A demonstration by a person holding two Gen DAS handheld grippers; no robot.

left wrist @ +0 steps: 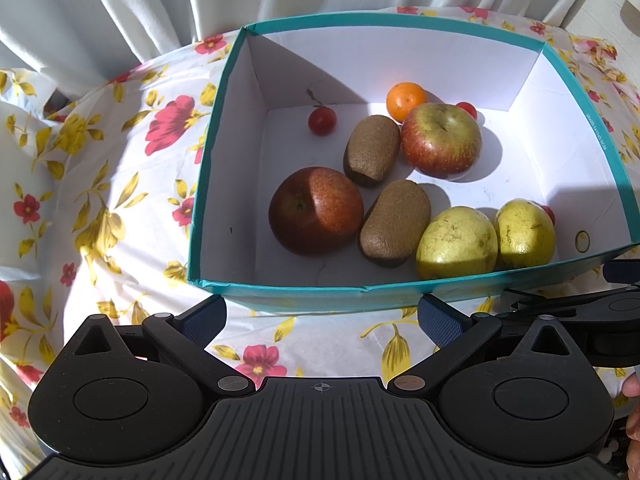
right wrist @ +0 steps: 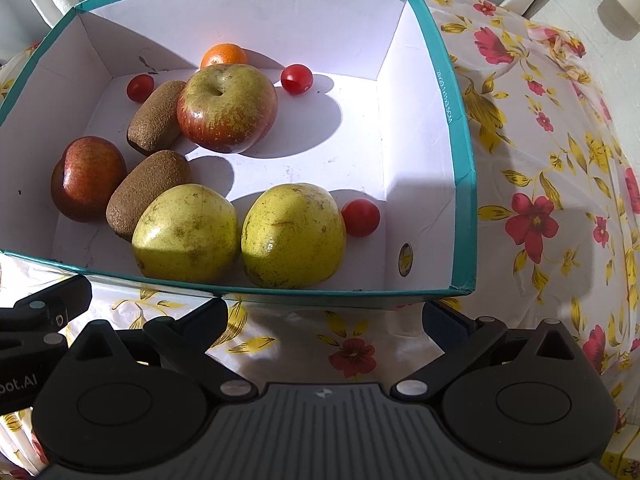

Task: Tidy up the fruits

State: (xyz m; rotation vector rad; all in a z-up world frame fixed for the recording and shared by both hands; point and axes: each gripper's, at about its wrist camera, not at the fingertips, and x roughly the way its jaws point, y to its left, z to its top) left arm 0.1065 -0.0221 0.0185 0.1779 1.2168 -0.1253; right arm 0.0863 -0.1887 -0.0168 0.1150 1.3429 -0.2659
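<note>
White curtain [left wrist: 132,4] at the back; table under a flowered cloth [left wrist: 120,184], strong sun and hard shadows. A teal box [left wrist: 304,293], white inside, sits on the cloth straight ahead of you, and all the fruit lies in it.

From your left wrist view: dark red apple [left wrist: 316,210] near the box centre-left, one kiwi [left wrist: 395,223] touching it at 3 o'clock, second kiwi [left wrist: 372,150] at 1 o'clock. Green-red apple [left wrist: 441,141] just beside that second kiwi, orange [left wrist: 406,100] behind it at 11 o'clock. Two yellow-green pears [left wrist: 456,242] [left wrist: 524,234] side by side against the near wall. Small red tomato [left wrist: 321,120] alone toward the far left corner.

Right wrist view adds two more tomatoes: one [right wrist: 296,78] at 2 o'clock of the green-red apple, one [right wrist: 360,217] touching the right-hand pear.

Your left gripper [left wrist: 320,322] hangs just short of the near wall, fingers spread wide, nothing between them. Your right gripper [right wrist: 326,320] likewise, fingers spread and empty, beside the left one
</note>
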